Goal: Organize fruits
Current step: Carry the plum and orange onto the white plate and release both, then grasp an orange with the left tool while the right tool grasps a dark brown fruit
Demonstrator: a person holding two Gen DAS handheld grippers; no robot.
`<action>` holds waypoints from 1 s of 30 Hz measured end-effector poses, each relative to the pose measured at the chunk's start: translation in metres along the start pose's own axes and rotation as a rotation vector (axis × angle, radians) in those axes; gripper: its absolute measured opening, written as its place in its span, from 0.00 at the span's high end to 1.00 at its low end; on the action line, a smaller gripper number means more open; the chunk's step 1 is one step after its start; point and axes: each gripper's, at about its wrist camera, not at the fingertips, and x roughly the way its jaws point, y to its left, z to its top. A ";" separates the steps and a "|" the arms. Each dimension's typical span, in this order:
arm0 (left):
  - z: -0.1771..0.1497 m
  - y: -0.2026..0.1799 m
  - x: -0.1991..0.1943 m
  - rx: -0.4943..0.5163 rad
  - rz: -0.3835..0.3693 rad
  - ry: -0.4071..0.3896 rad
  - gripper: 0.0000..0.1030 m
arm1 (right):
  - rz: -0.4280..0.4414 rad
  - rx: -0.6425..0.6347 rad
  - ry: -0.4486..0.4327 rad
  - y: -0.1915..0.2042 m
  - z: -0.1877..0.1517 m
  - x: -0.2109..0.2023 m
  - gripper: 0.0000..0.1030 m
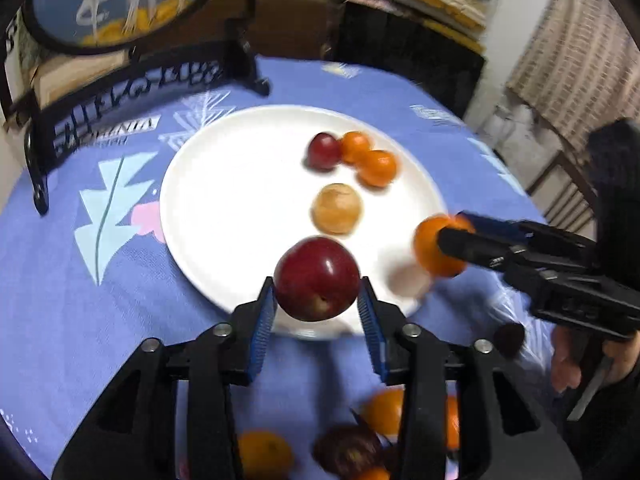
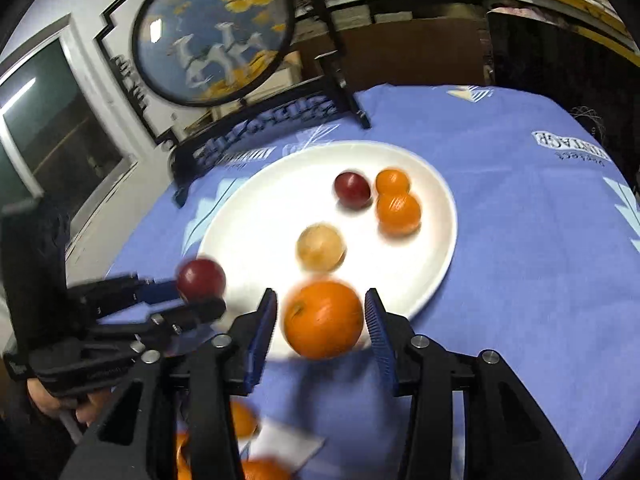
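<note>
My left gripper (image 1: 317,300) is shut on a dark red plum (image 1: 317,279) and holds it above the near rim of the white plate (image 1: 224,200). My right gripper (image 2: 322,312) is shut on an orange (image 2: 323,319) above the plate's near edge (image 2: 248,216). Each gripper shows in the other's view: the right one with its orange (image 1: 438,245), the left one with its plum (image 2: 201,279). On the plate lie a small red plum (image 1: 323,151), two oranges (image 1: 376,168) and a tan round fruit (image 1: 337,209).
The plate sits on a blue patterned tablecloth (image 2: 520,240). Several oranges (image 1: 264,454) and a dark fruit (image 1: 347,450) lie on the cloth below my left gripper. A black stand with a round painted screen (image 2: 212,36) stands at the table's far side.
</note>
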 end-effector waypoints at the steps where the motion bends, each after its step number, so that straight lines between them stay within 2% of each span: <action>1: 0.002 0.002 0.003 -0.012 0.010 0.002 0.55 | -0.005 0.018 -0.017 -0.003 0.002 -0.002 0.51; 4: -0.004 0.005 -0.011 -0.024 -0.003 -0.041 0.38 | -0.009 0.012 -0.044 -0.002 -0.003 -0.015 0.51; 5: -0.011 0.003 -0.021 -0.010 0.006 -0.065 0.35 | -0.021 0.002 -0.052 0.000 -0.010 -0.023 0.51; 10: -0.054 -0.007 -0.062 0.063 -0.030 -0.096 0.34 | -0.016 -0.021 -0.070 0.003 -0.050 -0.056 0.48; 13: -0.096 -0.019 -0.092 0.149 -0.037 -0.118 0.33 | -0.008 -0.019 -0.086 0.001 -0.080 -0.076 0.43; 17: -0.148 -0.028 -0.114 0.219 -0.027 -0.115 0.33 | -0.012 -0.001 -0.073 -0.005 -0.117 -0.092 0.43; 20: -0.176 -0.031 -0.117 0.232 -0.023 -0.091 0.33 | -0.007 0.026 -0.057 -0.010 -0.133 -0.095 0.43; 23: -0.190 -0.031 -0.109 0.213 -0.022 -0.065 0.33 | -0.004 0.036 -0.052 -0.010 -0.142 -0.098 0.43; 30: -0.188 -0.037 -0.081 0.174 0.019 -0.037 0.34 | -0.011 0.011 -0.060 -0.003 -0.157 -0.111 0.43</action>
